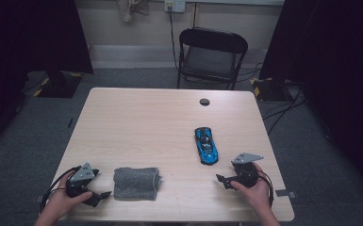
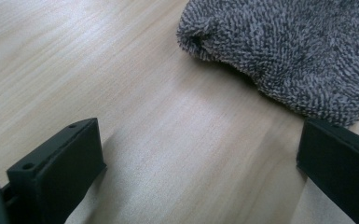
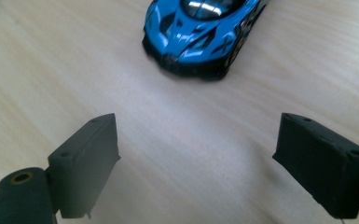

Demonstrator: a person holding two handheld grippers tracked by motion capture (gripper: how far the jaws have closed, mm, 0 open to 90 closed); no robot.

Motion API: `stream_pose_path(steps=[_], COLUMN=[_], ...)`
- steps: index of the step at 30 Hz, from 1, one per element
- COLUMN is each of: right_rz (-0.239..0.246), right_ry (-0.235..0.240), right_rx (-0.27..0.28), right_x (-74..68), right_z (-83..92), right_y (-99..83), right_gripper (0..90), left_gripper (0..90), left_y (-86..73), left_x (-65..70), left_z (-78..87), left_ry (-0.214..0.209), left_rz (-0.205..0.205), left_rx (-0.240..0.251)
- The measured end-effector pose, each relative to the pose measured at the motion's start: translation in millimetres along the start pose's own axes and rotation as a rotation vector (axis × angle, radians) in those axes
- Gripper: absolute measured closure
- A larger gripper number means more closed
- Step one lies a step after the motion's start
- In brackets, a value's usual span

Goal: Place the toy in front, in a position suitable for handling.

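We look down on a pale wooden bench (image 1: 136, 117) with our two hands at its near edge, each holding a gripper. The left gripper (image 1: 99, 194) rests at the near left with its fingers (image 2: 58, 170) spread wide and holding nothing; a folded grey towel (image 1: 136, 182) lies just beside it to the right, apart from the fingers. The right gripper (image 1: 221, 180) sits at the near right, its fingers (image 3: 86, 161) also wide open and empty, pointed towards a blue toy car (image 1: 206, 145) that lies on the bench a little farther off, right of centre. The car is glossy blue with black trim, on its wheels, one end facing us. We judge that we are at the start, approaching. Next, each gripper likely needs to move forward and close on its thing. An empty black folding chair (image 1: 212, 56) stands beyond the bench.
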State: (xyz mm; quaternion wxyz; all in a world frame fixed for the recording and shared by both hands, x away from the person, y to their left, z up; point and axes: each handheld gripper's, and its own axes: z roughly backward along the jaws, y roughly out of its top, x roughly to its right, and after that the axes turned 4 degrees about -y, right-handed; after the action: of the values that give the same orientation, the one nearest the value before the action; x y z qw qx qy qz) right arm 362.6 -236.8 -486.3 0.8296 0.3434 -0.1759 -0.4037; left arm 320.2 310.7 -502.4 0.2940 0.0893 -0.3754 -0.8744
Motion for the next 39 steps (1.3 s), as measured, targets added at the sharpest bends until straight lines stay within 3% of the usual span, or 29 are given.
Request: stream_pose_path(steps=[6, 12, 21, 39], right_rz=[-0.028, -0.06, -0.057, -0.144], right_ry=[-0.025, -0.04, -0.035, -0.08], right_rx=[0.029, 0.019, 0.028, 0.011], right_x=[0.1, -2.7, -6.1, -3.6], right_z=[-5.0, -15.5, -31.8, -57.1], right_y=[14.9, 28.3, 45.7, 63.1], right_gripper=[12.5, 12.5, 12.3, 10.8], left_gripper=[0.0, 0.0, 0.0, 0.0], left_y=[0.0, 0.0, 0.0, 0.6], left_x=[0.0, 0.0, 0.0, -0.4], left_z=[0.0, 0.0, 0.0, -0.3], left_ry=[0.001, 0.0, 0.0, 0.001], left_rz=[0.0, 0.0, 0.0, -0.002], left_rx=[0.0, 0.0, -0.001, -0.002])
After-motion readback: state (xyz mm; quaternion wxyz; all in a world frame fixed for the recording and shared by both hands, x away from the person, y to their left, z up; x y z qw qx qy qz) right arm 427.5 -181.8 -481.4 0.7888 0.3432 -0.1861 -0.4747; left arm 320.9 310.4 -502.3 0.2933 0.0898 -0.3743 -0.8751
